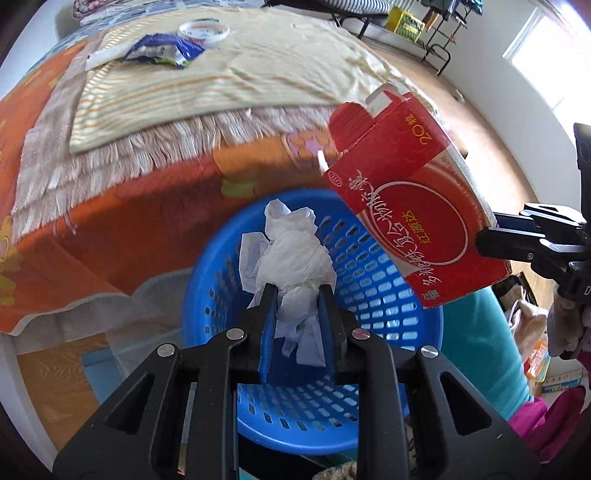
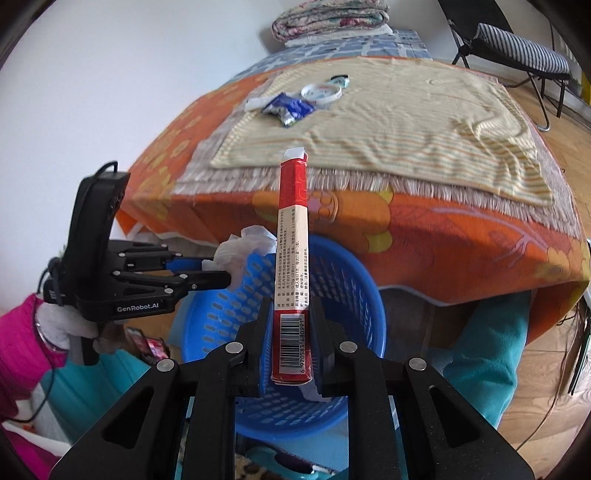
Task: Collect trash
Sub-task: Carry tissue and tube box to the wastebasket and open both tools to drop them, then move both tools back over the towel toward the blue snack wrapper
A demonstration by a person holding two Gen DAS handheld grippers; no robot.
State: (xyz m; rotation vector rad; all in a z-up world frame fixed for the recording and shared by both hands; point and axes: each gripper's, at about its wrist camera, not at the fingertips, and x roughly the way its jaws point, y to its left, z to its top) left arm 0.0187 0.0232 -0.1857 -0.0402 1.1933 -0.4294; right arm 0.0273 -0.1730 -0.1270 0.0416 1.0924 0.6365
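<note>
Left wrist view: left gripper (image 1: 297,295) has its jaws clamped on a crumpled white tissue wad (image 1: 295,251), which bulges out ahead of the fingertips. Directly beyond and below the jaws sits the blue perforated basket (image 1: 388,295); a few paper scraps (image 1: 303,343) show between the jaws, whether held or lying in the basket I cannot tell. To the right of the jaws, the red carton (image 1: 417,221) hangs over the basket rim, pinched at its far end by the right gripper (image 1: 491,232). Far ahead, on the striped cloth (image 1: 258,74), a blue snack wrapper (image 1: 166,50) and a round white lid (image 1: 205,31) lie uncollected.

Right wrist view: right gripper (image 2: 290,328) jaws closed on the carton's (image 2: 293,258) barcode end, carton edge-on and standing out straight ahead of the jaws. Basket (image 2: 332,280) lies just below. Left gripper (image 2: 221,271) enters from the left, level, tissue (image 2: 243,243) over the near rim.

Judgement: both pieces are poised for release; wrapper (image 2: 288,107) and lid (image 2: 321,92) remain afterward.
</note>
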